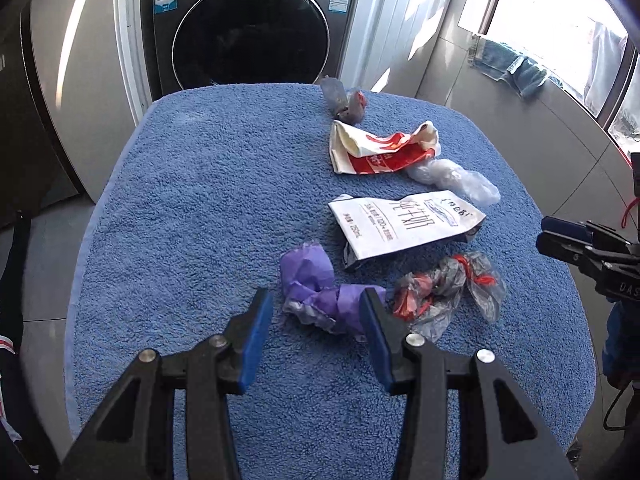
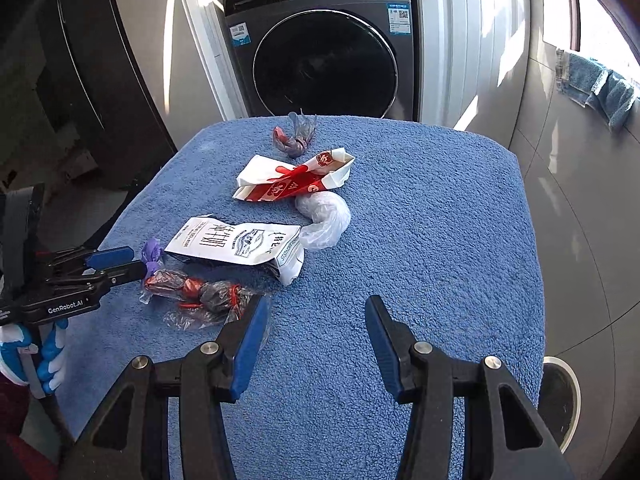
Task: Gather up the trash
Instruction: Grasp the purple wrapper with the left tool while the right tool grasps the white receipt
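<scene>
The left claw [image 1: 316,316] hangs over the near part of the table [image 1: 192,200], its two blue pads apart and nothing pressed between them. It tilts down toward a crumpled purple wrapper [image 1: 308,288], which lies just beyond the pads; the right pad overlaps the wrapper's end in the left wrist view, though whether it touches I cannot tell. That aim suggests the purple piece is the one the left side means to pick up first, being the nearest scrap.

The right claw [image 2: 314,320] also stands apart and empty, over bare blue towel (the table is covered with a thick towel, probably to keep light scraps from sliding). Its left pad sits just beside a clear bag with red and dark bits [image 2: 200,296], likely its own target.

Farther out, the trash runs in a loose line toward the far edge: a white pouch with black print [image 2: 236,244] lying flat, a scrunched clear plastic bag [image 2: 324,216] beside it, a red-and-white paper bag [image 2: 292,178], and a small knotted bag [image 2: 296,136] near the far edge. Spread apart like this, each piece can be taken singly.

Beyond the table stands a washing machine [image 2: 324,60]. No bin is clearly in view.
</scene>
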